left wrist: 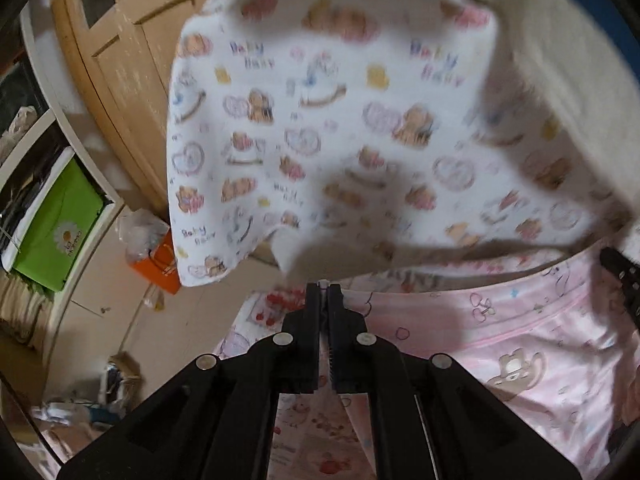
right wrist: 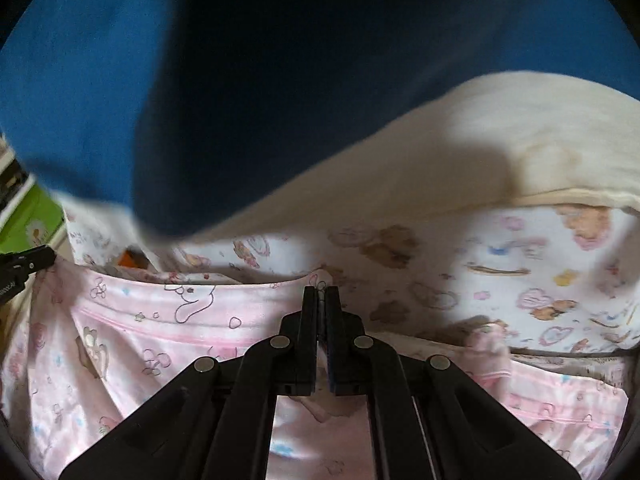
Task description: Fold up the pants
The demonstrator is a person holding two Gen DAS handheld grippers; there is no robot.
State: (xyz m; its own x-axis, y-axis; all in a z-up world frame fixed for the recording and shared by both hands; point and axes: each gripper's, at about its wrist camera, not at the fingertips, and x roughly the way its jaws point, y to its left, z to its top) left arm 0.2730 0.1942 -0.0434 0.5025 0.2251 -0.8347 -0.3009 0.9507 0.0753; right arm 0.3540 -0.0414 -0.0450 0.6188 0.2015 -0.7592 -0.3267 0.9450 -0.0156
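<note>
The pink pants (left wrist: 500, 332), printed with small cartoon figures, hang stretched between my two grippers. In the left wrist view my left gripper (left wrist: 324, 289) is shut, pinching the pants' upper edge at its tips. At the right rim of that view the right gripper (left wrist: 622, 280) holds the same edge. In the right wrist view my right gripper (right wrist: 320, 292) is shut on the edge of the pants (right wrist: 132, 336), and the left gripper (right wrist: 24, 266) shows at the far left. The lower part of the pants is hidden behind the gripper bodies.
A white sheet with a "Baby" bear print (left wrist: 320, 128) lies beyond the pants, with a cream cloth (right wrist: 480, 148) and a blue cloth (right wrist: 200, 80) over it. To the left are a wooden door (left wrist: 116, 60), an orange box (left wrist: 160, 268) and a green box (left wrist: 60, 224) on the floor.
</note>
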